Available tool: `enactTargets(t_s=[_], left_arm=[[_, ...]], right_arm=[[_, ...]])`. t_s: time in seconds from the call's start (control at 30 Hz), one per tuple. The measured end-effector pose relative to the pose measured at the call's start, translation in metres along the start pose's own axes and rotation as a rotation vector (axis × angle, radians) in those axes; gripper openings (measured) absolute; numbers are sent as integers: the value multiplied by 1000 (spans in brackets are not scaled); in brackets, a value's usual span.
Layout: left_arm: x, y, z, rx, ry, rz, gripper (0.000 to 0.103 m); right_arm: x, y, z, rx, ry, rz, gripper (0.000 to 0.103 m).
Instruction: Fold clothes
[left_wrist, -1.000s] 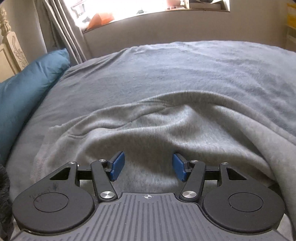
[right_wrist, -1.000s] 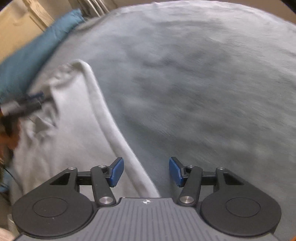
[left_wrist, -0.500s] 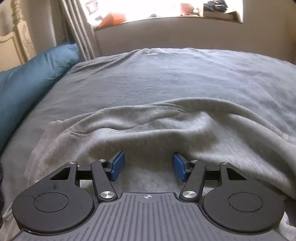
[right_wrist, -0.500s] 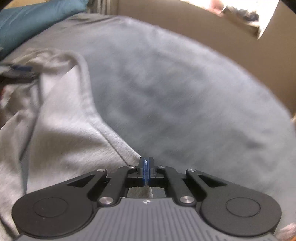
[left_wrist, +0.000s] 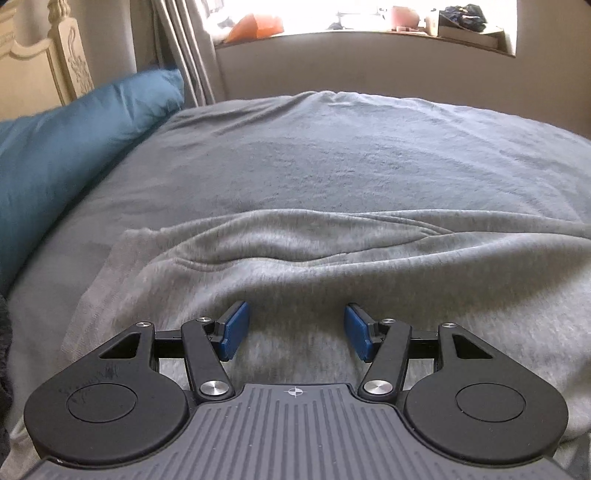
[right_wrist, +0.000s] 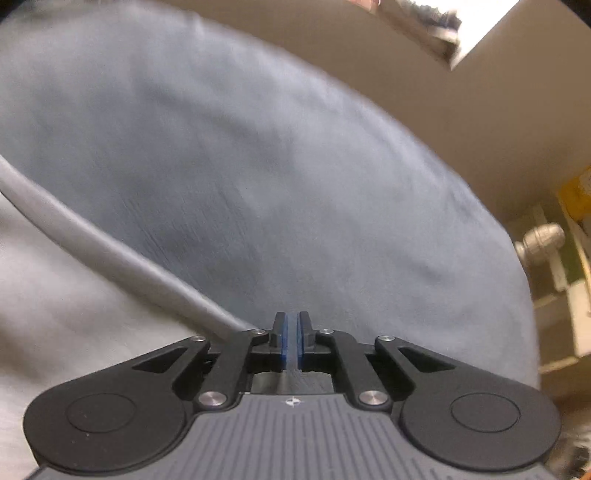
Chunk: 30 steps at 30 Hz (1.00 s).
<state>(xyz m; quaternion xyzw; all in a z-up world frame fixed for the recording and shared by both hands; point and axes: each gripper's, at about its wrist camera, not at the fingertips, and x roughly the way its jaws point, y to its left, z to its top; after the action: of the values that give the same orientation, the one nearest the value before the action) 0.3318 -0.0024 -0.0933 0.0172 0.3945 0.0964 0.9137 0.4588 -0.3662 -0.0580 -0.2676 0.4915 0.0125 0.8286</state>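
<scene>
Left gripper (left_wrist: 295, 332): jaws spread wide apart, nothing between the blue pads (left_wrist: 233, 331). It hangs over the light grey garment (left_wrist: 332, 273), which lies rumpled on the grey-blue bedcover (left_wrist: 332, 155) and fills the lower half of the left wrist view. Ribbed hem (left_wrist: 99, 291) at 9 o'clock of the gripper. Teal pillow (left_wrist: 74, 147) at 10 o'clock, cream headboard (left_wrist: 44, 70) beyond it. Curtain (left_wrist: 184, 55) at 11 o'clock; window sill (left_wrist: 369, 26) at 12 o'clock.

Right gripper (right_wrist: 293, 339): pads nearly together, a thin gap left. Whether cloth is clamped cannot be told. The garment's rolled edge (right_wrist: 122, 258) runs from 10 o'clock down to the left finger's base. View blurred. Bedcover spans 12 o'clock.
</scene>
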Motion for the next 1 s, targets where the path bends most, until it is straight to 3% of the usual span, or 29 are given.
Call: enactTargets(t_s=[0.1, 0.23, 0.37, 0.43, 0.6, 0.8, 0.87, 0.93, 1.0], left_arm=[[-8, 9, 0, 23, -2, -33, 57], [-13, 26, 3, 46, -12, -36, 57], [-6, 54, 13, -34, 0, -4, 57], [0, 68, 15, -83, 17, -1, 57], [12, 95, 5, -181, 48, -25, 57], [10, 91, -12, -97, 30, -30, 57], [12, 88, -15, -74, 25, -24, 57], [13, 87, -16, -60, 19, -19, 57], [12, 88, -16, -62, 9, -16, 57]], right_arm=[[-33, -29, -12, 127, -76, 96, 35], [-92, -30, -7, 124, -233, 305, 42], [-122, 34, 33, 8, -297, 599, 47], [-115, 67, 49, -38, -284, 621, 54], [-92, 148, 88, -149, -245, 646, 54], [-65, 246, 135, -281, -198, 676, 55], [-59, 267, 144, -304, -200, 664, 49], [-58, 271, 144, -295, -227, 623, 7], [-57, 276, 143, -286, -254, 582, 2]])
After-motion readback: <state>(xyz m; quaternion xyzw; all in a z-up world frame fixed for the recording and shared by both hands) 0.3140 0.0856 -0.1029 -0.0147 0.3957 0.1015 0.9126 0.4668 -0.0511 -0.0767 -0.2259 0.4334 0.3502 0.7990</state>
